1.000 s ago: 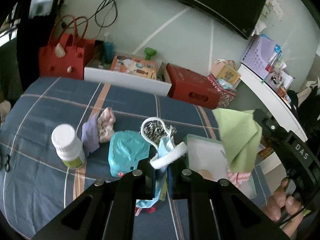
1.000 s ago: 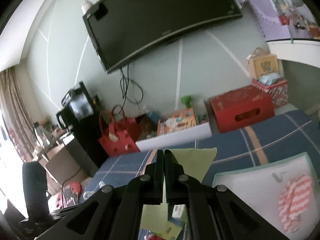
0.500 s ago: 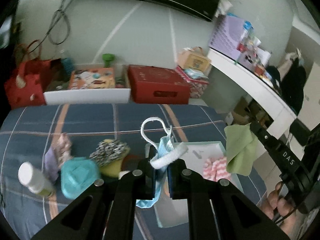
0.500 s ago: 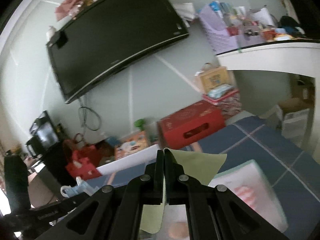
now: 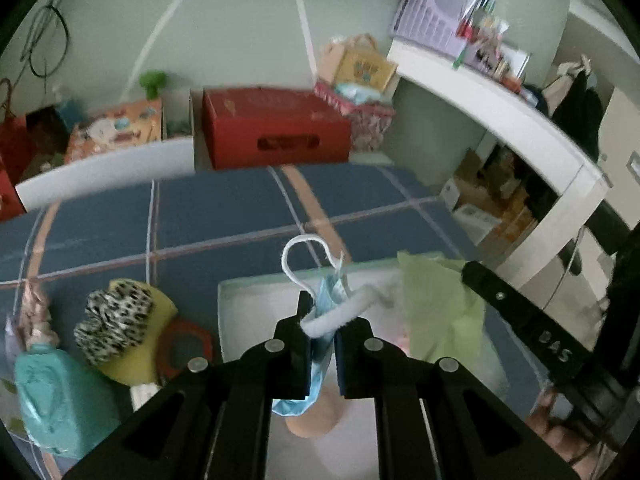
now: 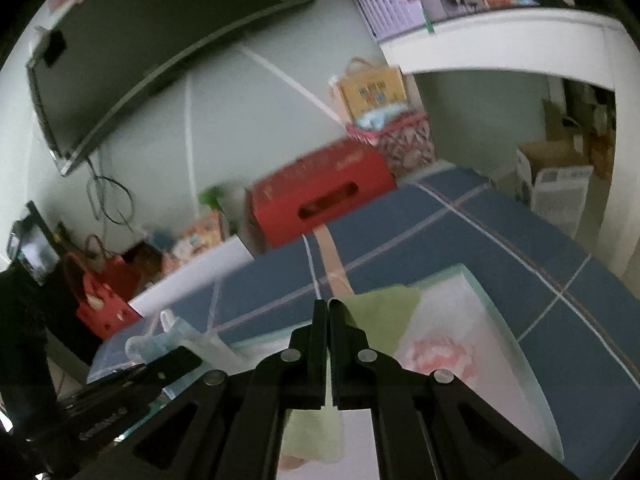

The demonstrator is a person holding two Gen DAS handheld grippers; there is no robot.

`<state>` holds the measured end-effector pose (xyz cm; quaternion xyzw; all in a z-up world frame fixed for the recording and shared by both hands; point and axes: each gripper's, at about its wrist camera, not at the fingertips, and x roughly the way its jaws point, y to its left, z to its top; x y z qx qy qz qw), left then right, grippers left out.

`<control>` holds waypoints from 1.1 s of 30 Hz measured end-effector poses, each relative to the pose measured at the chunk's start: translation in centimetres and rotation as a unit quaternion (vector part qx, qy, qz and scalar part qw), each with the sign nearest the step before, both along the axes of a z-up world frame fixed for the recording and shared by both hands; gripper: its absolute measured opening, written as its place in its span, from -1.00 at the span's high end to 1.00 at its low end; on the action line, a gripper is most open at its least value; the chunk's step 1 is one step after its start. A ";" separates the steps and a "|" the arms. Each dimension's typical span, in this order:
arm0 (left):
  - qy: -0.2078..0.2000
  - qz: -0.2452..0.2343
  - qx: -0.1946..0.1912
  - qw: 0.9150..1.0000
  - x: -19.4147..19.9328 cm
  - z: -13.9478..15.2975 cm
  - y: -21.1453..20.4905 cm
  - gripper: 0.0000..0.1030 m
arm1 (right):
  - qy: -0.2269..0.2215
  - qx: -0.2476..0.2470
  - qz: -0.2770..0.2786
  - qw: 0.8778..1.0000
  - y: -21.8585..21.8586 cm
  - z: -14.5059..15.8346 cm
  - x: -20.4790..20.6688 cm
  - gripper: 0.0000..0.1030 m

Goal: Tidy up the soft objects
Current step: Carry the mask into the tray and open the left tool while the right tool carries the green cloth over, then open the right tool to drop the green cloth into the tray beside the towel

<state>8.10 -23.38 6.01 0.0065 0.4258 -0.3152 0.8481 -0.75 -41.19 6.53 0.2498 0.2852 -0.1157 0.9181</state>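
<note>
My left gripper [image 5: 322,320] is shut on a blue face mask [image 5: 325,312] with white ear loops and holds it above the white tray [image 5: 248,304] with a pale green rim. My right gripper [image 6: 328,312] is shut on a light green cloth [image 6: 380,316], also above the tray [image 6: 500,320]; the cloth [image 5: 436,312] and right gripper show at the right in the left wrist view. A pink striped soft item [image 6: 436,356] and a tan round item [image 5: 316,424] lie in the tray. The left gripper with the mask [image 6: 168,340] shows at the left of the right wrist view.
On the blue plaid bed [image 5: 224,208], left of the tray, lie a leopard-print scrunchie [image 5: 114,320] on a yellow sponge [image 5: 156,336], a teal pack [image 5: 56,396] and a red ring [image 5: 184,344]. A red box [image 5: 272,128] and a white drawer [image 5: 108,164] stand beyond the bed.
Both grippers have moved right and forward over the tray with their loads. The mask and the green cloth now hang over the tray's inside; the bottle has left the view.
</note>
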 end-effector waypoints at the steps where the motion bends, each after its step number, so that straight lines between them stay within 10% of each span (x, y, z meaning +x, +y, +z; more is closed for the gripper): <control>1: 0.005 -0.002 0.002 1.000 0.2 -0.6 -0.4 0.82 | 0.009 0.001 -0.001 1.000 -0.1 -0.4 0.2 0.98; 16: 0.056 0.002 0.042 0.998 1.7 -5.7 -1.9 0.77 | 0.118 0.042 -0.011 0.992 -1.4 -5.6 1.3 0.98; 21: 0.065 0.010 0.056 0.996 1.8 -6.4 -1.9 -0.07 | 0.135 0.051 -0.013 0.989 -1.5 -6.2 1.1 0.91; 33: 0.060 0.029 0.055 0.996 1.9 -4.7 -0.3 -0.72 | 0.162 -0.008 -0.020 0.987 -0.1 -4.1 1.0 0.90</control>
